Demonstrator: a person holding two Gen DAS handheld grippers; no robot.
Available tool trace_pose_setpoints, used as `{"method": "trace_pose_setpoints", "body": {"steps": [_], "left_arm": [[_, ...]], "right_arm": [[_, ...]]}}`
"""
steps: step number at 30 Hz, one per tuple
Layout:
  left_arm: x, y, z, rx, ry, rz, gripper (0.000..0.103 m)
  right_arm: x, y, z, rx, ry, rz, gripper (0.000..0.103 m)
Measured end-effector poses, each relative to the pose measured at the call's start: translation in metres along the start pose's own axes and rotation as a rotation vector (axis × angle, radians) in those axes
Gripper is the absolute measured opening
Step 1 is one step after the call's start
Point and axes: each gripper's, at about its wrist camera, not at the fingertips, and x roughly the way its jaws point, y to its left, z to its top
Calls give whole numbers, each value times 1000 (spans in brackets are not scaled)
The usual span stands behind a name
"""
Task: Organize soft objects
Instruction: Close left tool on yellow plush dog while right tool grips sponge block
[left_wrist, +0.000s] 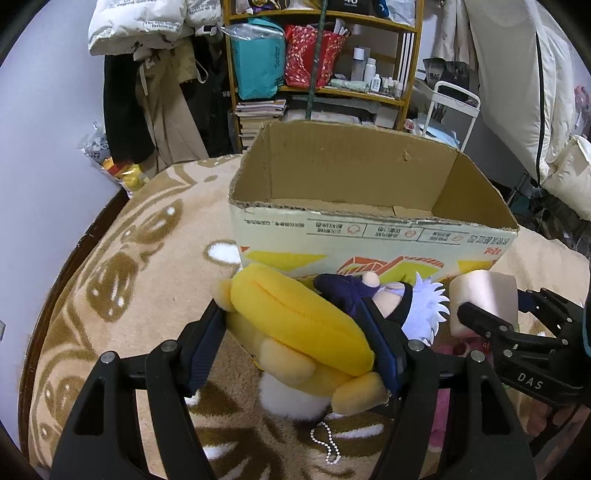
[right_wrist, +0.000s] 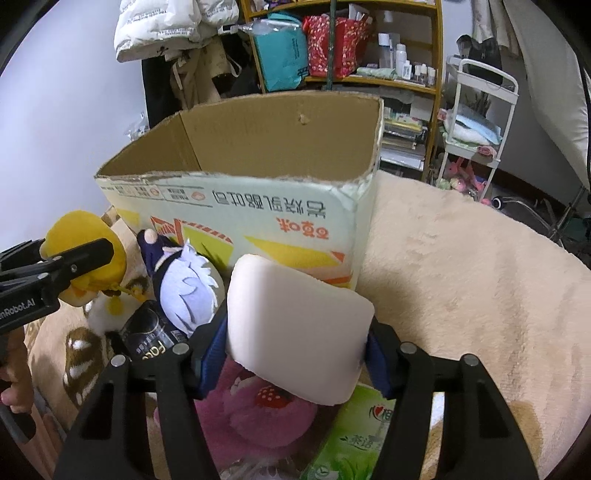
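Note:
My left gripper (left_wrist: 295, 332) is shut on a yellow banana plush (left_wrist: 295, 325) and holds it just in front of the open cardboard box (left_wrist: 369, 236). My right gripper (right_wrist: 295, 332) is shut on a pale pink foam block (right_wrist: 295, 332), also in front of the box (right_wrist: 258, 214). The block shows in the left wrist view (left_wrist: 484, 295) at the right. A white-haired doll in dark blue (left_wrist: 399, 299) lies against the box between the two grippers; it also shows in the right wrist view (right_wrist: 184, 280). The box looks empty inside.
A pink flower plush (right_wrist: 258, 410), a green tissue pack (right_wrist: 354, 439) and a dark can (right_wrist: 147, 332) lie below the right gripper. A beige patterned blanket (left_wrist: 129, 277) covers the surface. A shelf (left_wrist: 321, 55), hanging clothes (left_wrist: 155, 92) and a white cart (right_wrist: 476, 122) stand behind.

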Motion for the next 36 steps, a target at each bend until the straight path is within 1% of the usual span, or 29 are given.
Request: {"method": "trace_pose_setpoints", "body": {"steps": [10,22,25,30,34,36], "left_arm": [[-18,2,-1,1,-71,30,70],[-51,2,-6,16,-182,90,70],[-62,1,-9,20,-215,98,70],[-81,-1,-13,33,-286,117,70],[-94,-5,-15,48,-358,155,70],[-99,-7,-15,53,-393,177,70]], "right_arm": [[-20,2,3,8,-70,-13,67],[-54,4,3,13,-176,-38,66],[-67,7,5,1,-221,-56,65],[-88,17,10,-52,-308,-111,62],[-103,26,15,-88,-383,-144,62],[-110,30,18,-90,-424,-173,62]]}}
